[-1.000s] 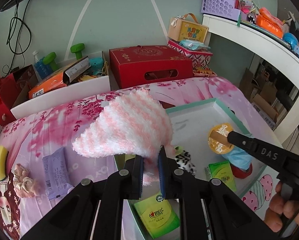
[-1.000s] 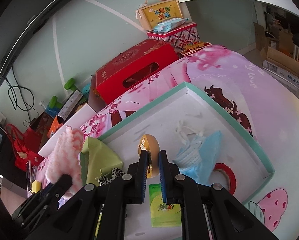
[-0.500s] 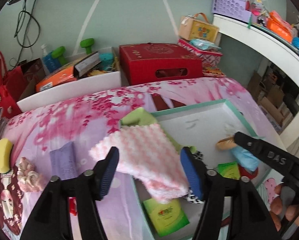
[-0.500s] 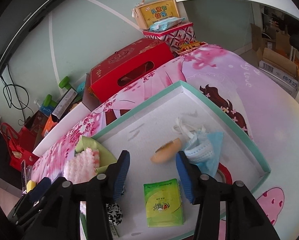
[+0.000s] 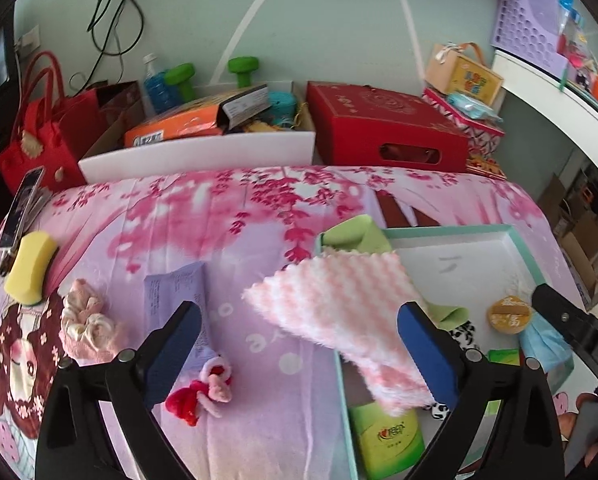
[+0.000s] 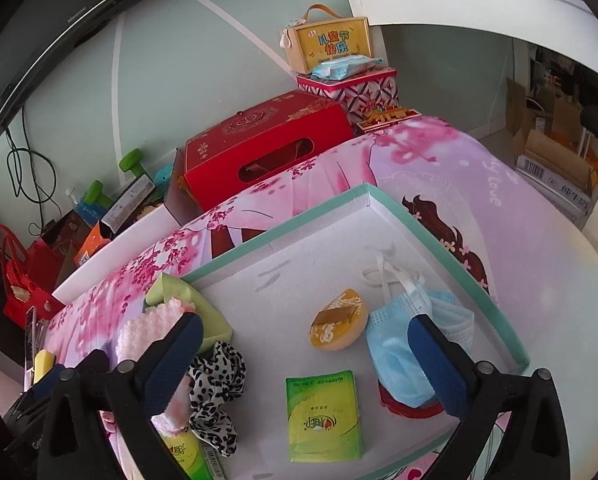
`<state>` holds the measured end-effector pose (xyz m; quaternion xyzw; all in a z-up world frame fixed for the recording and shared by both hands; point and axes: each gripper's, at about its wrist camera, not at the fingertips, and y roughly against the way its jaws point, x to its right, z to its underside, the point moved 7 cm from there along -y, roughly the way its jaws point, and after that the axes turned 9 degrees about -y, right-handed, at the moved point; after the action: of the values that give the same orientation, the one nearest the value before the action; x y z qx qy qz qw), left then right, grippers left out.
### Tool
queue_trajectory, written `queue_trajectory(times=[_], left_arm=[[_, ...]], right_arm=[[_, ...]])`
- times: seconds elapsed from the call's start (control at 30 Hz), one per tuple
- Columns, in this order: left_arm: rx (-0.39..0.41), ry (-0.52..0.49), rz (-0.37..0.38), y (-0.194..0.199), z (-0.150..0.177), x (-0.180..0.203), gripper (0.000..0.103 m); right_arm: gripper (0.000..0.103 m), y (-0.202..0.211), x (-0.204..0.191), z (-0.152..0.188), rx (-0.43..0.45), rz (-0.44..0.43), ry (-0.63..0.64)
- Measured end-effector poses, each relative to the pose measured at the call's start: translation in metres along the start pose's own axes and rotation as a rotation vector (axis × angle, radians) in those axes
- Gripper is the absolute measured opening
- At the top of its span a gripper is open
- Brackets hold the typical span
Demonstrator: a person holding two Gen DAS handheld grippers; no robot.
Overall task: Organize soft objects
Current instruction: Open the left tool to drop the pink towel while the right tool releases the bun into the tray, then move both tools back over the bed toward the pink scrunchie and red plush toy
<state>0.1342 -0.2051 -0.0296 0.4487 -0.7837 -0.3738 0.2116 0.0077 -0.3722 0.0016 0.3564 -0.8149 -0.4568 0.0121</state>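
Both grippers' fingers are opening; pink cloth (image 5: 339, 312) lies untouched between the left pair.

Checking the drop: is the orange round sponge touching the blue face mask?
Apart: right wrist view shows bare white tray floor between orange sponge and blue mask.

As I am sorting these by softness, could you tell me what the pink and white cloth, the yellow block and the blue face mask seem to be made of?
Pink and white cloth: fluffy knit or fleece, judging by its ridged, fuzzy pile.
Yellow block: probably foam sponge, matte with rounded edges; pores too small to confirm.
Blue face mask: thin pleated non-woven fabric, white elastic loops.
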Motion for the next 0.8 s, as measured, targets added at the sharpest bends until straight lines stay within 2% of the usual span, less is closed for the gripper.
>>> queue_trajectory(times=[0.8], left_arm=[[-0.026, 0.006, -0.031, 0.0, 0.0023, -0.0098, 0.099]], right_arm=[[0.103, -0.0044, -0.0029, 0.0052, -0.016, 0.029, 0.023]])
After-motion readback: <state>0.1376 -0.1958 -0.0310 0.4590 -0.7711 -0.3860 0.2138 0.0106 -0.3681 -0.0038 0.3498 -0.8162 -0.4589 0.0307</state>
